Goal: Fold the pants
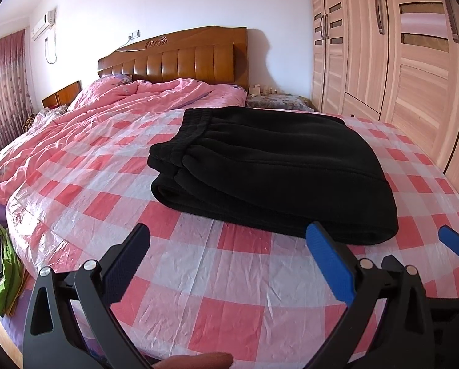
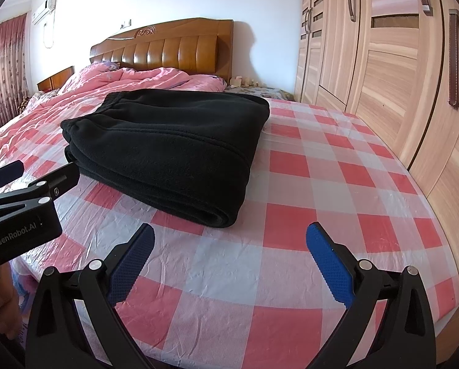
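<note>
The black pants [image 1: 269,169] lie folded in a thick stack on the red-and-white checked sheet [image 1: 217,279] over the bed, waistband toward the headboard [image 1: 180,58]. The left gripper [image 1: 232,261] and the right gripper [image 2: 232,261] hang just short of the stack's near edge, each with fingers spread wide and holding nothing.

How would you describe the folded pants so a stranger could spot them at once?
Start at the bed with the wooden headboard. On its red-and-white checked sheet lie the black pants, folded into a thick stack. They are the only black thing on it, unlike the rumpled pink quilt behind.
</note>
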Available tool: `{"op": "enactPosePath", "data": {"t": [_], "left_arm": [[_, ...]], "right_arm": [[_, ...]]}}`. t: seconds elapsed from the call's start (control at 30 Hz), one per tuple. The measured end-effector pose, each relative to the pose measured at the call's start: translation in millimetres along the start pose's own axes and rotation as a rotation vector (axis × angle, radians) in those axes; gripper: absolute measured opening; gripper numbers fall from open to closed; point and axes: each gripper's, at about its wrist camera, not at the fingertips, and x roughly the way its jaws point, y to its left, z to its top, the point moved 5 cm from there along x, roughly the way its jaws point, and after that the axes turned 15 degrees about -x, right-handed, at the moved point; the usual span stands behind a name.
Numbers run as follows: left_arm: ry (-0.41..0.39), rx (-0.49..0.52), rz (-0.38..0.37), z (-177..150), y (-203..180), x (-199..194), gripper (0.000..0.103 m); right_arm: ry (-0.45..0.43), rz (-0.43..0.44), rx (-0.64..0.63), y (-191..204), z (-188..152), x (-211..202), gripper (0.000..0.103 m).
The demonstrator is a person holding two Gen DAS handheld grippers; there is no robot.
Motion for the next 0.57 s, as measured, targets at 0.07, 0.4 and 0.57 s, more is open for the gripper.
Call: {"op": "enactPosePath", "data": {"t": [0.07,0.4,0.57], "left_arm": [[0.005,0.002,0.003,-2.0,0.5,1.5,0.102],[0.010,-0.002,0.012,-3.6,3.4,2.7,0.102],[0.029,-0.016,0.001,-3.1,6.2,5.8,0.102]], "right_arm": [[-0.003,0.000,0.000,-0.6,0.1,-0.1,0.096],[-0.009,-0.002,0.017,-2.1,-1.4,-3.5,0.096],[-0.007,0.000,0.018,-2.1,-1.5,-3.1,0.096]]}}
